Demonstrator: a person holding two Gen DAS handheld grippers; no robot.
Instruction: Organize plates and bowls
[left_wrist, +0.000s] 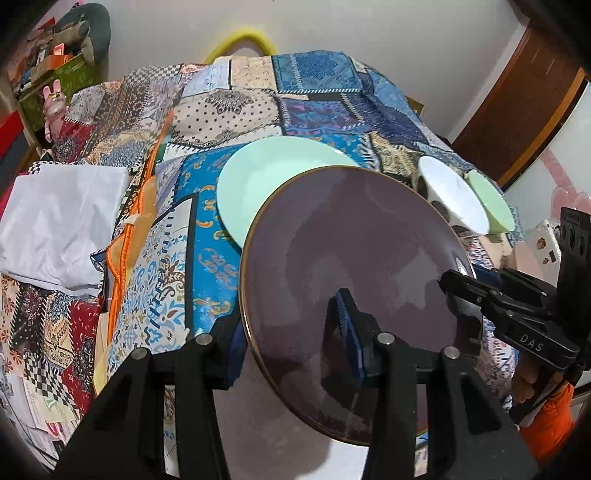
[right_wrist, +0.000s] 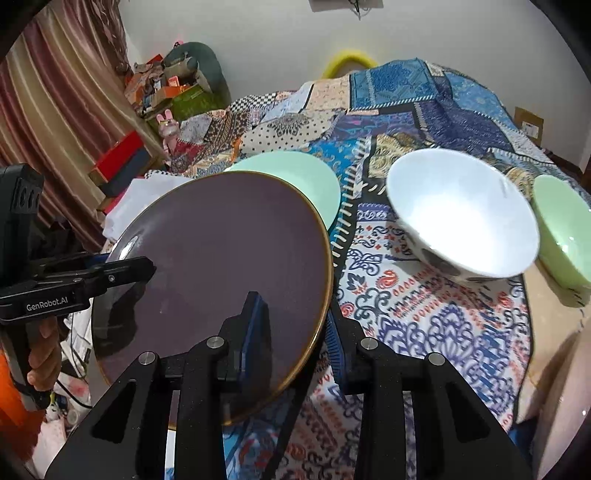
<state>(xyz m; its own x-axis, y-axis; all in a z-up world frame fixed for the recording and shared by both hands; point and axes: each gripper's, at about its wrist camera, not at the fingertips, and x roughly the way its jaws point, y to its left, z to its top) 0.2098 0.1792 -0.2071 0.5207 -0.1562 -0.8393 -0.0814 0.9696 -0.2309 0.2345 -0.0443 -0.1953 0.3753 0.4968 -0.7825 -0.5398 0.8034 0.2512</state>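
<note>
Patchwork cloth (right_wrist: 436, 317): the widest surface, soft printed fabric in blue, white, red and tan blocks, rumpled toward the far side; it spreads ahead of and beneath both claws.

Purple plate (left_wrist: 354, 258): large, round, glossy and flat, dull purple with a thin gold rim; held tilted above the cloth, pinched on opposite edges by the two claws. Its near edge is cut off behind the claw frames.

Left claw (left_wrist: 295, 332): black angular frame with blue ribbed pads; clamped on the purple plate's left rim, one finger (left_wrist: 351, 328) lying over the plate's face, the other behind the rim and mostly hidden.

Right claw (right_wrist: 291, 332): same black build; clamped on the plate's right rim, one pad on the face and one just outside the edge.

White folded fabric (left_wrist: 55, 229): smooth, slightly shiny, creased; well to the left of the left claw.

Mint plate (left_wrist: 273, 173): smooth pale green disc resting on the cloth just beyond the purple plate, which hides its near part.

White bowl (right_wrist: 465, 218): glossy, deep, with dark spots on its outer wall; ahead and to the right of the right claw, its edges blurred.

Green bowl (right_wrist: 565, 229): glossy pale green, just right of the white bowl; partly cut off at the frame edge.
</note>
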